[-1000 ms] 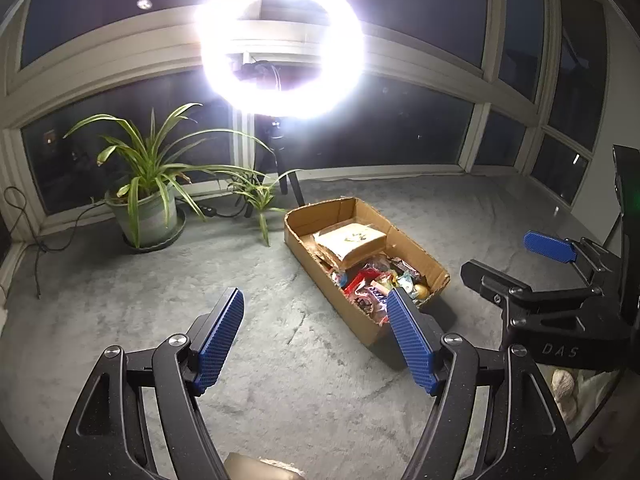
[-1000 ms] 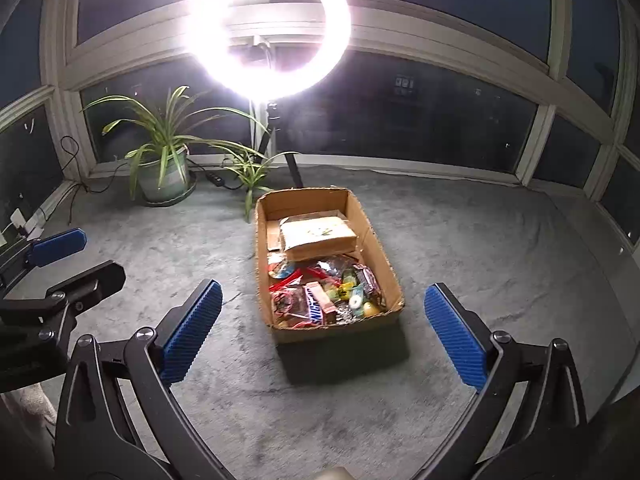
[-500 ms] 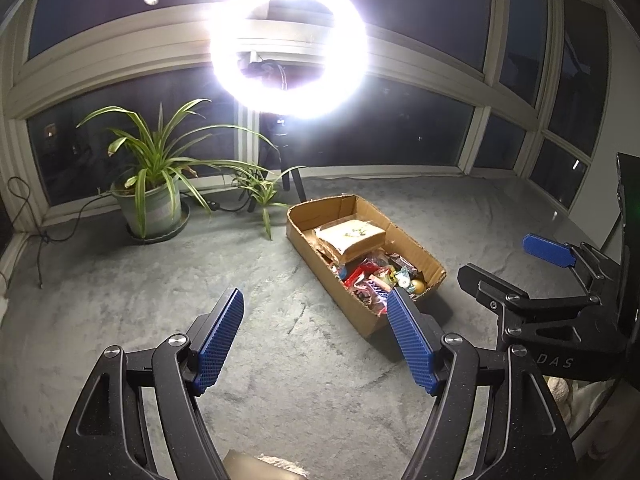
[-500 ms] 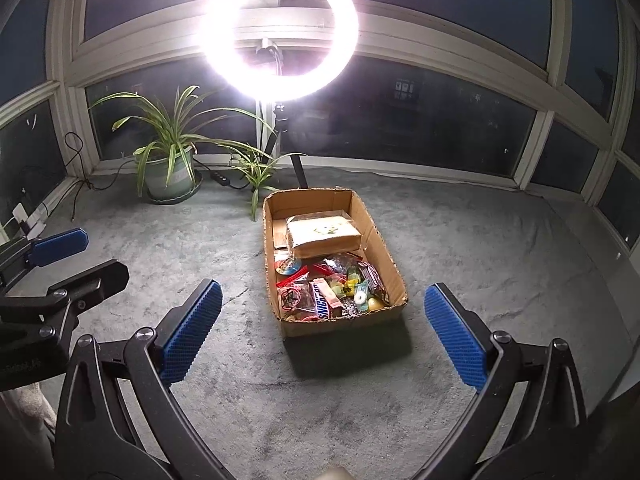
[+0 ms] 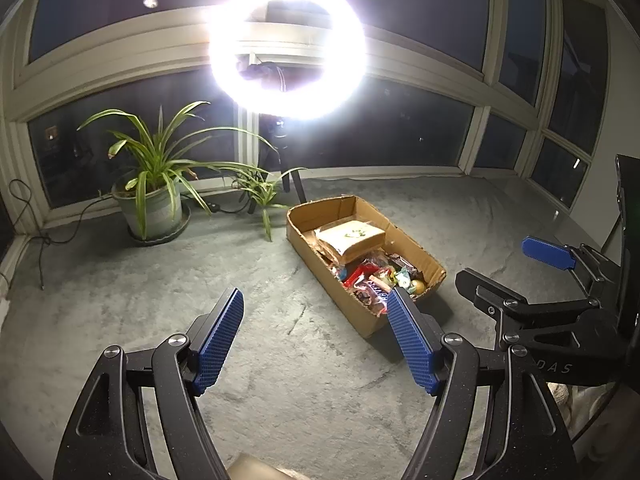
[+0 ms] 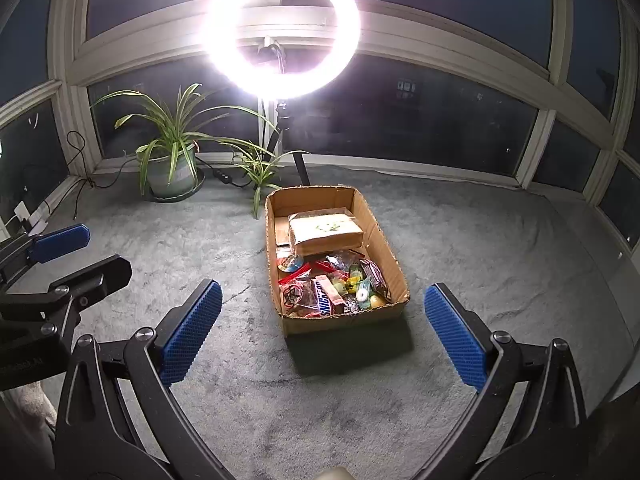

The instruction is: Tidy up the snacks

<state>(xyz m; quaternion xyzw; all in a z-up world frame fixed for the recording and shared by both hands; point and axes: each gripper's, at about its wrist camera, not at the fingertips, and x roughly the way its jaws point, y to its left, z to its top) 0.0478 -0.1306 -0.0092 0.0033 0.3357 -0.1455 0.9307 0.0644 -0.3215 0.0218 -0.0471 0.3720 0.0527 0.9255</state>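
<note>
While your left hand-held gripper (image 5: 316, 312) and right hand-held gripper (image 6: 322, 306) hover wide and empty, the snacks (image 6: 332, 280) sit in the cardboard box (image 6: 394, 264) on the carpet (image 6: 500, 248).

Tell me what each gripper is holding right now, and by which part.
Nothing is held. The left gripper and right gripper are both open over bare carpet, short of the cardboard box of snacks.
</note>
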